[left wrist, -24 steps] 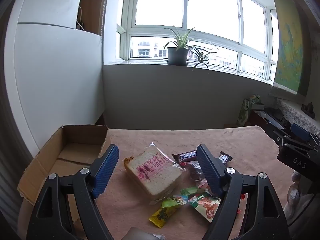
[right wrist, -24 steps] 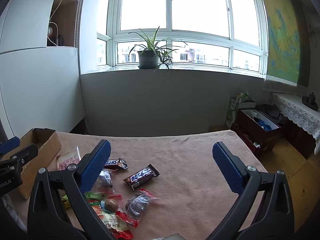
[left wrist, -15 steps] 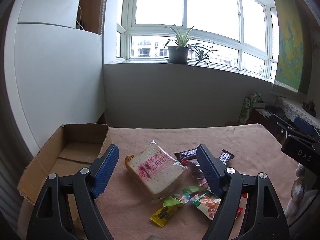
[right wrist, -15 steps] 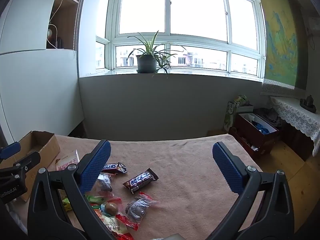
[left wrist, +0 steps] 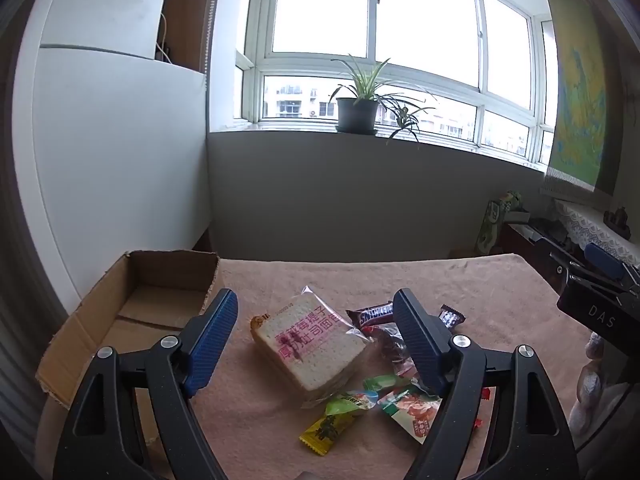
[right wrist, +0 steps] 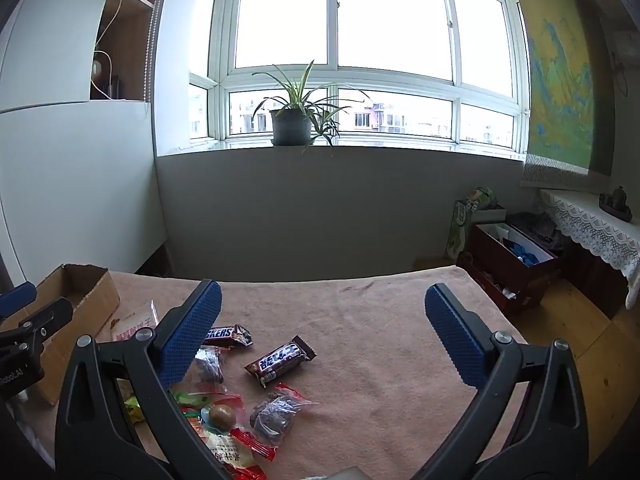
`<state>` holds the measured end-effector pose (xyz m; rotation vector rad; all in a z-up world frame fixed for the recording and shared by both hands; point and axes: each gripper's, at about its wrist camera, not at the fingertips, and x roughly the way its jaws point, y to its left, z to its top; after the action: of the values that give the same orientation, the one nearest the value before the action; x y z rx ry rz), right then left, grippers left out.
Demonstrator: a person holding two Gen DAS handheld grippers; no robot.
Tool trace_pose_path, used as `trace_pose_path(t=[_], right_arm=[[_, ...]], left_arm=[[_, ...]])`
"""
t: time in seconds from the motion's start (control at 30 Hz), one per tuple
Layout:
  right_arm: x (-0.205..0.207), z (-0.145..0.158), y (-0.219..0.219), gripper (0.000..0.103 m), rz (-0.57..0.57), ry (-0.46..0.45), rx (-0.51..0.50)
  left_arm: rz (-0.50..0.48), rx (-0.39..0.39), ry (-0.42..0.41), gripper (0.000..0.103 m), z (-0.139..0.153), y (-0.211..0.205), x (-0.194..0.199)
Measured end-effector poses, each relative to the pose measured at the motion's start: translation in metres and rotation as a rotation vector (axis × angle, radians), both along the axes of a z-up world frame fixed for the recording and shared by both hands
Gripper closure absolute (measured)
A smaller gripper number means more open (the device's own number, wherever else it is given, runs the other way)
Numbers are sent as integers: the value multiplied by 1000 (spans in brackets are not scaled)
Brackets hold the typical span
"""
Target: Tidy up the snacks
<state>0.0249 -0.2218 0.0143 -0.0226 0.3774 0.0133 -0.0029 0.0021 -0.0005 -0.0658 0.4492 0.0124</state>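
Observation:
A bagged slice of bread with pink print lies on the pink tablecloth, between my open left gripper's fingers in the left wrist view. Right of it lie a Snickers bar, green and yellow candy packets and a red-green packet. An open empty cardboard box stands at the left. My right gripper is open and empty above the cloth, with two Snickers bars, a clear bag of dark sweets and the bread below it.
The tablecloth stretches bare to the right. A grey wall with a potted plant on the sill lies behind the table. Boxes and a lace-covered shelf stand on the floor at right.
Both grippers have risen and drawn back slightly; the snacks sit a little lower in both views. Nothing was grasped or moved.

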Motion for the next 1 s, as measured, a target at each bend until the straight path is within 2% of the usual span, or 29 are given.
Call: trace_pose_path(t=[1.0], right_arm=[[-1, -2, 0, 0, 2, 2, 1]], left_arm=[[-5, 5, -2, 23, 2, -1, -1]])
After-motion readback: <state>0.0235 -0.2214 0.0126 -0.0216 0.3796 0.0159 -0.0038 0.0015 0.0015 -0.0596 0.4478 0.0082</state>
